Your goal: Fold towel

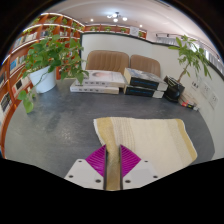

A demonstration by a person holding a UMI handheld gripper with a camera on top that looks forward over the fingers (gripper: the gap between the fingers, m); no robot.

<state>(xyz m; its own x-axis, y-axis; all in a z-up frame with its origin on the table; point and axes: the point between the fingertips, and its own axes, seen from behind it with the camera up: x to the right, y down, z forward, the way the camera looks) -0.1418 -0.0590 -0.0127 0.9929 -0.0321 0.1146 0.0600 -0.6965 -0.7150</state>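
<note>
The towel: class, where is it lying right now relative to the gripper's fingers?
In the gripper view, the towel lies spread on the grey floor just ahead of the gripper, extending to its right, with one strip of it running back between the fingers.

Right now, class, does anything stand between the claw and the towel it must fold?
Nothing visible does. The claw is already shut on the near edge of the towel, which stretches ahead over the grey floor. The plants and sofas stand far beyond it.
</note>
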